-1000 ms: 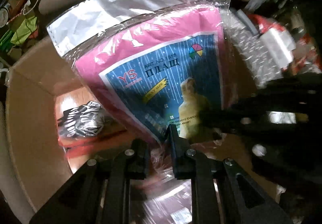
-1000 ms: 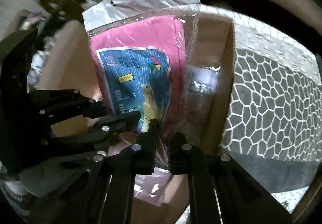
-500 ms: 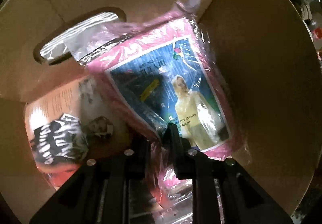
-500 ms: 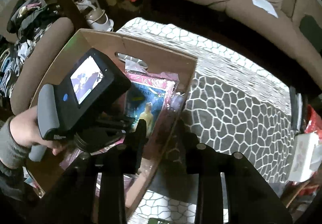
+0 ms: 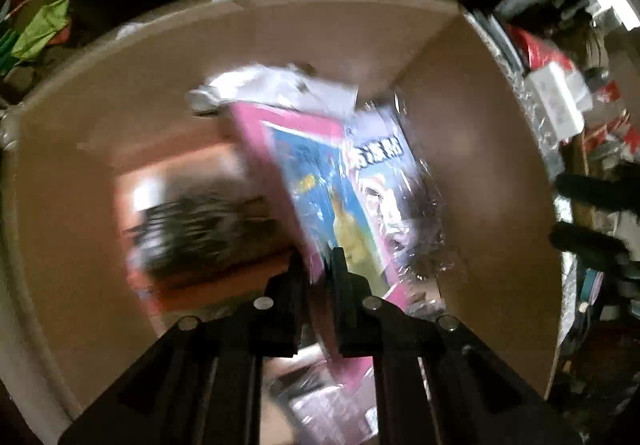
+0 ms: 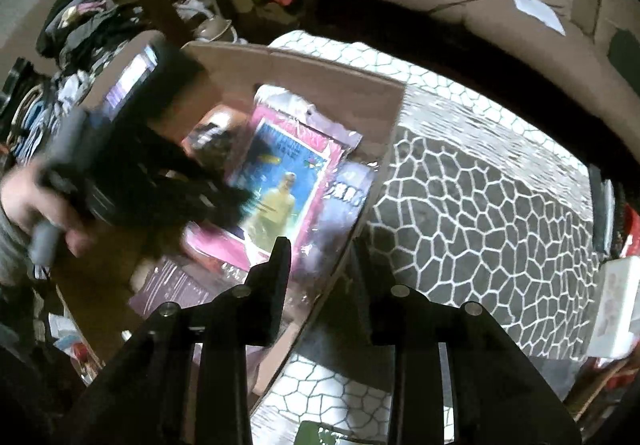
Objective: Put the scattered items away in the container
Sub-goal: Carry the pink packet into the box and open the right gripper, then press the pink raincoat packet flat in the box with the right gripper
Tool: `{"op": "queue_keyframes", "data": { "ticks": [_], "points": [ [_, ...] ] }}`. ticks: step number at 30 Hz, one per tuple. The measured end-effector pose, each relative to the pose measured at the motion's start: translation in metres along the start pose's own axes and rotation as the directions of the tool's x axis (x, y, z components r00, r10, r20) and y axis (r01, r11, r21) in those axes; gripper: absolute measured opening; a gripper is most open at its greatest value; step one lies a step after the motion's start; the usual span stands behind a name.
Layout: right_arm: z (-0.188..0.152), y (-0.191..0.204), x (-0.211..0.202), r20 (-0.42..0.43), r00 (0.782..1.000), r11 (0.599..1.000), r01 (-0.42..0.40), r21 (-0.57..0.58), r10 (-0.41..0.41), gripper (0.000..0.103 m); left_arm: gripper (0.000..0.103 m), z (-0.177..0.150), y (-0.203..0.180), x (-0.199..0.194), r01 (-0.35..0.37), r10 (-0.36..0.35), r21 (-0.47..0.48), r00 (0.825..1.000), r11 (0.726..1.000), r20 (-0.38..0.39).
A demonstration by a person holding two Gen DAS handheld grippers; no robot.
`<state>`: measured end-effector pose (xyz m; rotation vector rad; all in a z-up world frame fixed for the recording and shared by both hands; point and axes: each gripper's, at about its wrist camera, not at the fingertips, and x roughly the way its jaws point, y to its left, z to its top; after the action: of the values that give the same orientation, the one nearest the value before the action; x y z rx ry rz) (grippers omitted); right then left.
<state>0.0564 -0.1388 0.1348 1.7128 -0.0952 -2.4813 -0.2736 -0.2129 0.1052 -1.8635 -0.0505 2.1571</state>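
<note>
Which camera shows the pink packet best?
The right wrist view: the pink packet shows nearly whole, lying in the cardboard box, with the left gripper at its edge. The left wrist view shows it close, blurred, between the fingers.

The left wrist camera looks close down into the cardboard box [image 5: 480, 165]. The right wrist camera looks from higher, over the box's right wall. Both show the pink packet [image 5: 320, 185] [image 6: 280, 181].
</note>
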Motion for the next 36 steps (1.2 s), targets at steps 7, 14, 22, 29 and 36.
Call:
{"op": "queue_keyframes", "data": {
  "ticks": [7, 14, 22, 29, 36],
  "points": [
    [-0.005, 0.009, -0.005, 0.012, 1.000, 1.000, -0.009, 0.004, 0.009, 0.031, 0.006, -0.027, 0.025, 0.009, -0.325, 0.329, 0.051, 0.937, 0.944, -0.115],
    [0.010, 0.029, -0.012, 0.051, 0.997, 0.997, -0.066, 0.049, 0.063, 0.052, 0.007, -0.033, -0.004, -0.017, -0.199, 0.197, 0.029, 0.979, 0.980, 0.054],
    [0.034, 0.047, 0.044, -0.103, 0.994, 0.993, -0.029, 0.118, 0.041, 0.050, 0.007, -0.051, 0.006, 0.015, -0.313, 0.322, 0.111, 0.944, 0.943, -0.074],
    [0.037, 0.057, 0.091, -0.154, 0.988, 0.982, 0.006, 0.187, 0.024, 0.050, 0.008, -0.083, 0.033, -0.026, -0.369, 0.373, 0.103, 0.927, 0.924, -0.022],
    [0.027, 0.053, 0.134, -0.228, 0.966, 0.942, -0.038, 0.333, 0.119, 0.061, 0.029, -0.096, 0.001, -0.050, -0.321, 0.309, 0.078, 0.941, 0.944, 0.134]
  ]
}}
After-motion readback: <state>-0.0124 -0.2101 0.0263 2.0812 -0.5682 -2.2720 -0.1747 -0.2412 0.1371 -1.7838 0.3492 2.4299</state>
